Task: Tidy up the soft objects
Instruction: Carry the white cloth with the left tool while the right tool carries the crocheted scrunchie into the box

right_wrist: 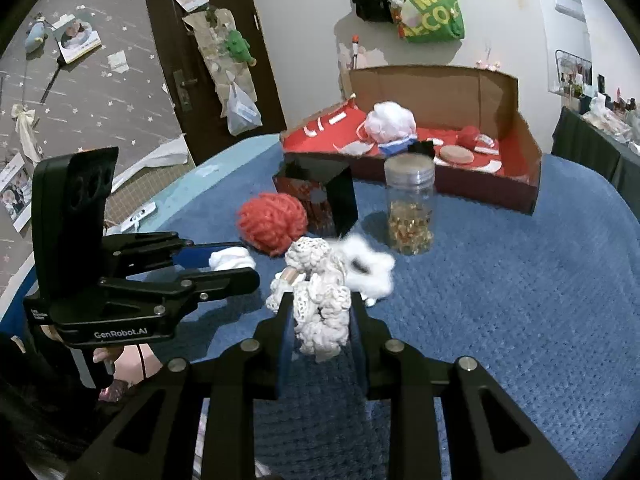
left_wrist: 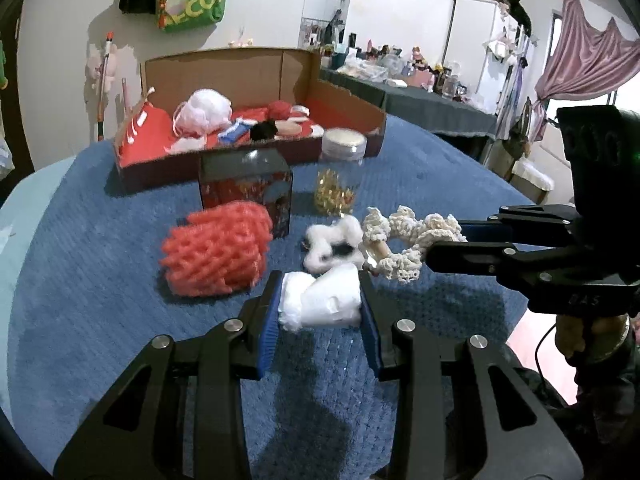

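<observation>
Two hand-held tools over a worktop [left_wrist: 100, 240] covered in blue knit cloth; the open cardboard box [left_wrist: 352, 104] at the far side serves as landmark. Left tool [left_wrist: 320, 304]: jaws partly closed, blue pads pressing both sides of a white soft wad [left_wrist: 320, 300], held clear of the cloth on the near side of the box. Right tool [right_wrist: 322, 320]: jaws drawn in tight on a cream crochet piece [right_wrist: 324, 312], which bunches between the fingers and trails out ahead of them; same piece seen from the left wrist view hanging off the right tool's tip. A person's hand [right_wrist: 128, 364] grips the left tool's handle, partly hidden. Loose on the cloth, nearer than the box: a red foam net sleeve [left_wrist: 216, 252], a white fluffy piece with a dark patch [left_wrist: 332, 244] just beside the crochet piece, a dark printed carton [left_wrist: 248, 188] directly in front of the box's near wall, and a clear jar with gold bits [right_wrist: 410, 204] beside that carton. Inside the box, on its red lining: a pale pink-white mesh pouf [left_wrist: 204, 112], a red yarn ball [right_wrist: 468, 136], a round tan pad [right_wrist: 456, 156], a small black item, a blue-and-white item; finer detail too small to tell. Green tote bag [right_wrist: 432, 4] hangs on the wall behind the box.
</observation>
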{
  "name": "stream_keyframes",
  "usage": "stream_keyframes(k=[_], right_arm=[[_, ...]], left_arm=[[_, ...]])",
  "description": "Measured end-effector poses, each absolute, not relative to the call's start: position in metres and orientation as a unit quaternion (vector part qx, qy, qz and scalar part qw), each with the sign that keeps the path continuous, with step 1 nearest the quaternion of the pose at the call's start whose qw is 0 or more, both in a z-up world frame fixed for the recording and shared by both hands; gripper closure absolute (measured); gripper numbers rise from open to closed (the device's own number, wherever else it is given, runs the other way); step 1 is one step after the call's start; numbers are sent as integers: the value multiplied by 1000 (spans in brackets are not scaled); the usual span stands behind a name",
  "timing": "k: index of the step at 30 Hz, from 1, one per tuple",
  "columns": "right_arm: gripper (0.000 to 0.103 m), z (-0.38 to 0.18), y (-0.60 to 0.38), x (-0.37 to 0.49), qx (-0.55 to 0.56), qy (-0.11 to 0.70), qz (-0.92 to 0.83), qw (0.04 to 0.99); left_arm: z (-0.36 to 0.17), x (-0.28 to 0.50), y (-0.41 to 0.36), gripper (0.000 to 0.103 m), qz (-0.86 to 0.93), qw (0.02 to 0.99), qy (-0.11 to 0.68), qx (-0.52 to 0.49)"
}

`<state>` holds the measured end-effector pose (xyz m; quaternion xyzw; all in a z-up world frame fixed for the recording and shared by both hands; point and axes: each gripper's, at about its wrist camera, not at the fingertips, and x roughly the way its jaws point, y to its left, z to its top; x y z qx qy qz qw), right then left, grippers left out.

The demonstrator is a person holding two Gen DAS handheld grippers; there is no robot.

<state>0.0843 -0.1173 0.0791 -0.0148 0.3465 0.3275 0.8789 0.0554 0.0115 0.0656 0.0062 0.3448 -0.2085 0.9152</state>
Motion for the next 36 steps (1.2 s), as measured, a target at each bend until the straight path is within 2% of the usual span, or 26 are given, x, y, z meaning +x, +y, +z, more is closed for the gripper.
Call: stream_keyframes(k=[20, 28, 36], right_arm=[[76, 130, -122, 143, -12, 313, 313, 897], [75, 138, -124, 191, -11, 312, 296, 903], [75, 132, -122, 253, -35, 341, 257, 903]], left_arm=[[119, 113, 18, 70, -200, 927, 315, 20], [127, 161, 19, 70, -207, 922, 328, 26], [121, 230, 0, 70, -224, 898, 374, 64]])
